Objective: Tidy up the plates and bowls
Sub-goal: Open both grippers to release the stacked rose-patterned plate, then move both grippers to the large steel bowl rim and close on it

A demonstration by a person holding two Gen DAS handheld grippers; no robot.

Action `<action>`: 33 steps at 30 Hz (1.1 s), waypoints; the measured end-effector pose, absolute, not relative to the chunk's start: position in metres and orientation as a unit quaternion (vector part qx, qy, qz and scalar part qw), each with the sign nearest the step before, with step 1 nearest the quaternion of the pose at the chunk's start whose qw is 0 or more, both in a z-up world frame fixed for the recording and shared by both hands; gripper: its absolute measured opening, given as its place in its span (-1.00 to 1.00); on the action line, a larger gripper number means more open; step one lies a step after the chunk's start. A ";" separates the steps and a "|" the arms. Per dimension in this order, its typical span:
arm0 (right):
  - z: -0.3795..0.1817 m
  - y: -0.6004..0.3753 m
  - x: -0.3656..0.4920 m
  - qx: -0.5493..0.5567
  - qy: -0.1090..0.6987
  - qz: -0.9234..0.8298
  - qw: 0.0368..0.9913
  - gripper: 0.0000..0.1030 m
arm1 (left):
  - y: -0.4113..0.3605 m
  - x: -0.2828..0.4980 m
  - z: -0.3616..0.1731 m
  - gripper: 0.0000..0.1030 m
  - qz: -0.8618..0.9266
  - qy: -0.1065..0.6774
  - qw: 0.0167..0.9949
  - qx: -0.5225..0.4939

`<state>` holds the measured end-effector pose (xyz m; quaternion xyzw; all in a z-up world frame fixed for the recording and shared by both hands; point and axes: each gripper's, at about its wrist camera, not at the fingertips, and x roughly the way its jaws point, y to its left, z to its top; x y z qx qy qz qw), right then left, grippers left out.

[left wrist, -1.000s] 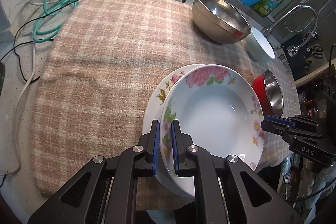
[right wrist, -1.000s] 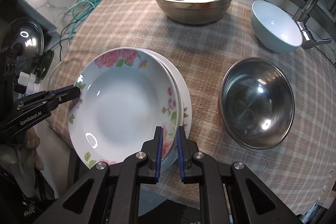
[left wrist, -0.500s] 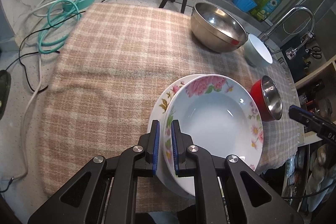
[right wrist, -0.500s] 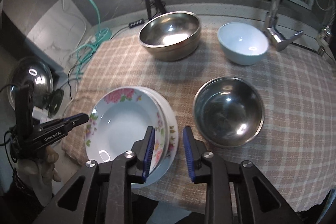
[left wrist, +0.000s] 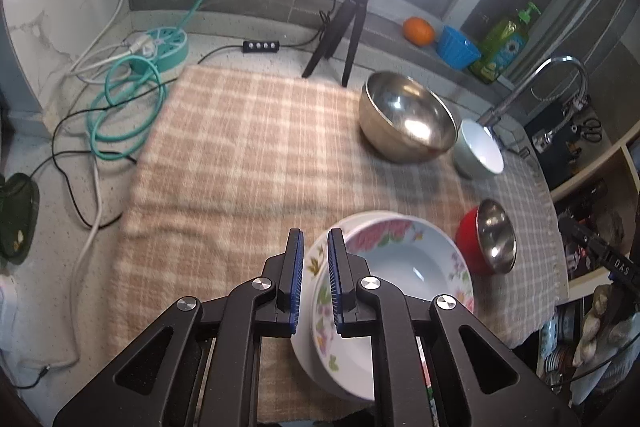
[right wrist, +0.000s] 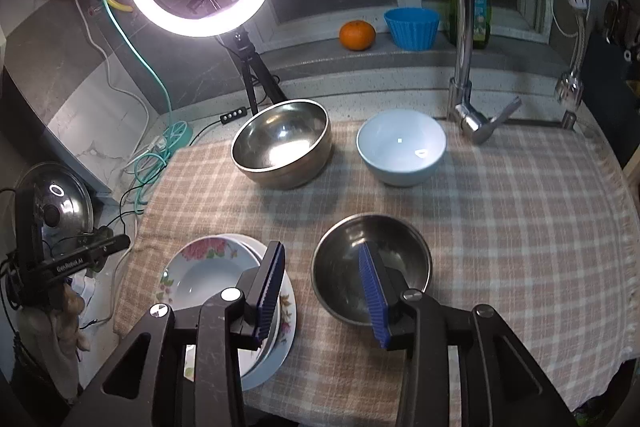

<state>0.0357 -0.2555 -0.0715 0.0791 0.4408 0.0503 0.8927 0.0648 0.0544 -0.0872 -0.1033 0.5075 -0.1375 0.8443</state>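
- Right gripper (right wrist: 324,291): jaws have just been opening, now moderately wide, empty; centre them on the steel bowl (right wrist: 372,267) rim at 12 o'clock.
- Left gripper (left wrist: 316,279): jaws narrow, clear of the stacked floral plates (left wrist: 400,275) at 1 o'clock.

I read "GenRobot.AI" on my left claw (right wrist: 86,259) and "DAS" on my right claw (left wrist: 618,264); the soap bottle's label is illegible.
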 end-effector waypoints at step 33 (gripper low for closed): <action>-0.105 -0.283 0.203 0.187 0.526 0.085 0.825 -0.30 | -0.020 0.209 -0.106 -0.73 -0.183 0.547 0.806 -0.129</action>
